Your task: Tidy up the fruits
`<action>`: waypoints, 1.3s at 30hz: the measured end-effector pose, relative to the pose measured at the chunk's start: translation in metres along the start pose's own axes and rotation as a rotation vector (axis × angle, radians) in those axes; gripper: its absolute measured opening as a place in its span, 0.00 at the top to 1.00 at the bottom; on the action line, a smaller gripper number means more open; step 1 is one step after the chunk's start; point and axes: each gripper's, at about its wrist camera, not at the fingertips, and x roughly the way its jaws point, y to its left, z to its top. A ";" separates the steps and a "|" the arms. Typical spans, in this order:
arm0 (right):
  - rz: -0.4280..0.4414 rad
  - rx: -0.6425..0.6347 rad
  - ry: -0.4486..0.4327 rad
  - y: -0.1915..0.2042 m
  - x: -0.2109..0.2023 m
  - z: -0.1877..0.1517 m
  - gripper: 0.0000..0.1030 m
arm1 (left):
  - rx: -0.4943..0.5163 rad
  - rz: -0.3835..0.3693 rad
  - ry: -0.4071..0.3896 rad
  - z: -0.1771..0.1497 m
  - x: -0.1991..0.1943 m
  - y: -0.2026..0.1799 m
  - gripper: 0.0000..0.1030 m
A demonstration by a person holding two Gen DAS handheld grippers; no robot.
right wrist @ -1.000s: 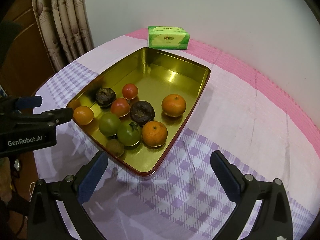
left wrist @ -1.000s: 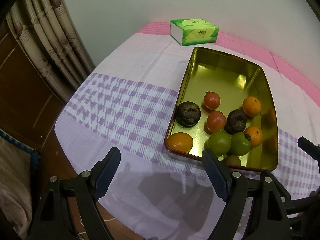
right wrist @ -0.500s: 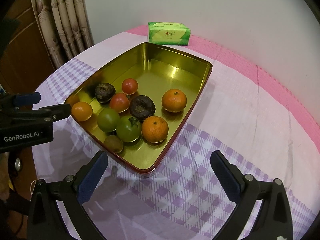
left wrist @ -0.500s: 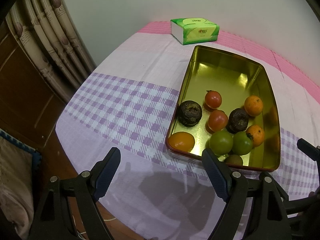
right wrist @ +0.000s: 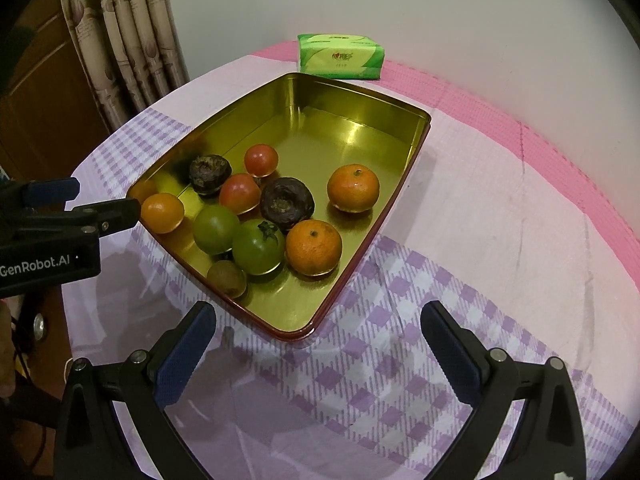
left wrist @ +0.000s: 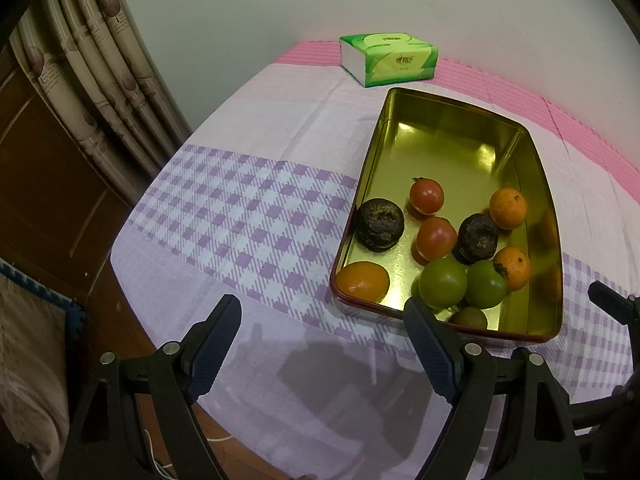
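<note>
Flanking tissue pack (right wrist: 341,56), curtain (right wrist: 120,40)

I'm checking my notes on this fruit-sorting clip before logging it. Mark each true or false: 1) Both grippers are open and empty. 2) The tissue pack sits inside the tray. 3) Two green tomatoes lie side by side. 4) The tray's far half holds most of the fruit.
1) True: the left gripper and the right gripper hold nothing.
2) False: the tissue pack lies on the tablecloth beyond the tray.
3) True: the green tomatoes touch.
4) False: the fruit is bunched in the near half; the far half is bare.
</note>
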 end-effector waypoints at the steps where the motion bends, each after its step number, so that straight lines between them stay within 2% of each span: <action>1: 0.000 -0.001 0.001 0.000 0.000 0.000 0.01 | 0.000 0.000 0.000 0.000 0.000 0.000 0.19; 39: 0.008 -0.014 0.007 0.004 0.001 -0.001 0.01 | 0.007 -0.001 -0.002 0.000 0.000 0.000 0.19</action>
